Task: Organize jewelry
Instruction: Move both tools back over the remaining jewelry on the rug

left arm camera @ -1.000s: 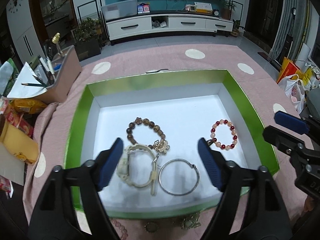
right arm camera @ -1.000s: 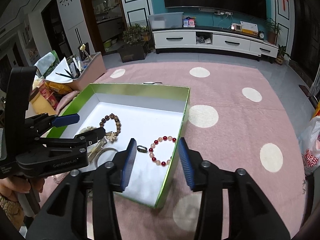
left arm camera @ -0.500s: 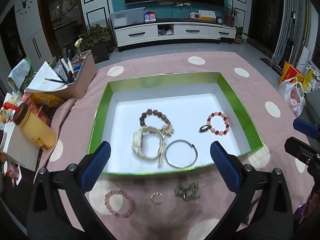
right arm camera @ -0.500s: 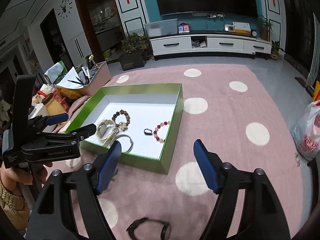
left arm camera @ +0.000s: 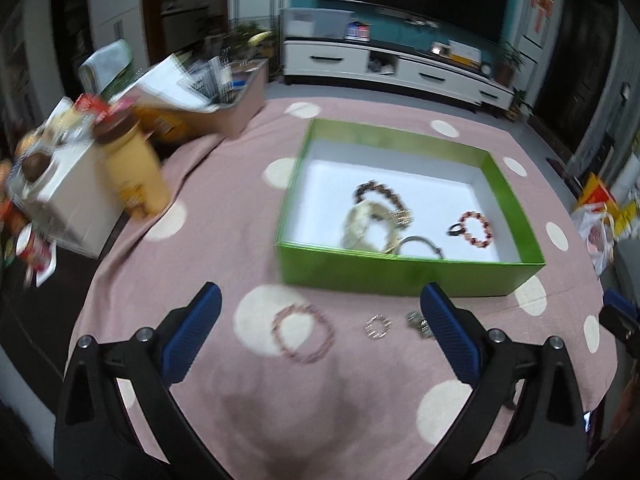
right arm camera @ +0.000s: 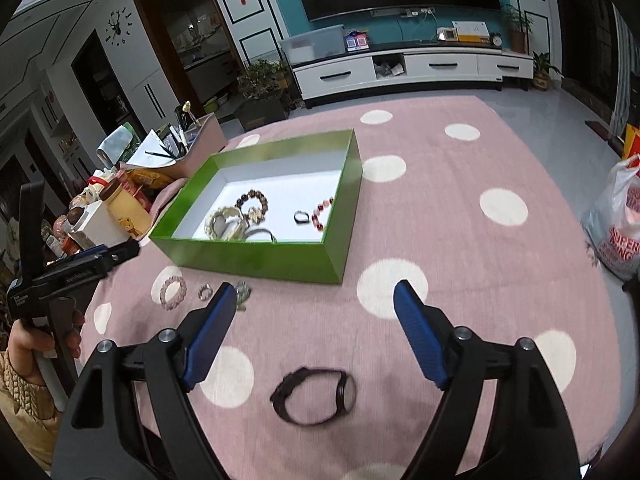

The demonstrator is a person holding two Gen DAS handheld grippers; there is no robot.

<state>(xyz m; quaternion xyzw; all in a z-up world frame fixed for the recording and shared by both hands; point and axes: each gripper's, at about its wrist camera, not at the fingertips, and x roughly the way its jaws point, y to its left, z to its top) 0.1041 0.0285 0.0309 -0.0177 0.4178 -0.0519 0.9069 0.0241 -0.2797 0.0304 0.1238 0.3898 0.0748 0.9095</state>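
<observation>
- The right gripper (right arm camera: 314, 334) hangs above the pink table cloth with white dots (right arm camera: 460, 208), blue-padded fingers (right arm camera: 418, 338) spread wide and holding nothing.
- Nearest to it, between its fingers, lies a black wristwatch with a round dark face (right arm camera: 314, 396), flat on the cloth.
- The left gripper (left arm camera: 320, 332) is likewise released, its blue pads (left arm camera: 192, 336) far apart and empty; the right view shows it at the left edge, gripped by a hand (right arm camera: 24, 344) in a beige sleeve.
- Between the left gripper's fingers, on the cloth, lies a pink beaded bracelet (left arm camera: 303, 333), partly over a white dot.
- Just right of it sits a small sparkly silver ring (left arm camera: 378, 326), then a small silvery trinket (left arm camera: 416, 322) (partly hidden by the right-hand pad).
- Beyond these stands the shallow green cardboard box with a white floor (left arm camera: 400, 272).
- Inside it: a cream-coloured watch (left arm camera: 362, 224), a plain silver bangle (left arm camera: 420, 245) near the front wall, a brown bead bracelet with a gold charm (left arm camera: 380, 194), a red and pink bead bracelet (left arm camera: 475, 229) and a small dark ring (left arm camera: 454, 231) beside it.
- Left of the box, off the cloth, stands a yellow bottle with a brown cap (left arm camera: 130, 164).
</observation>
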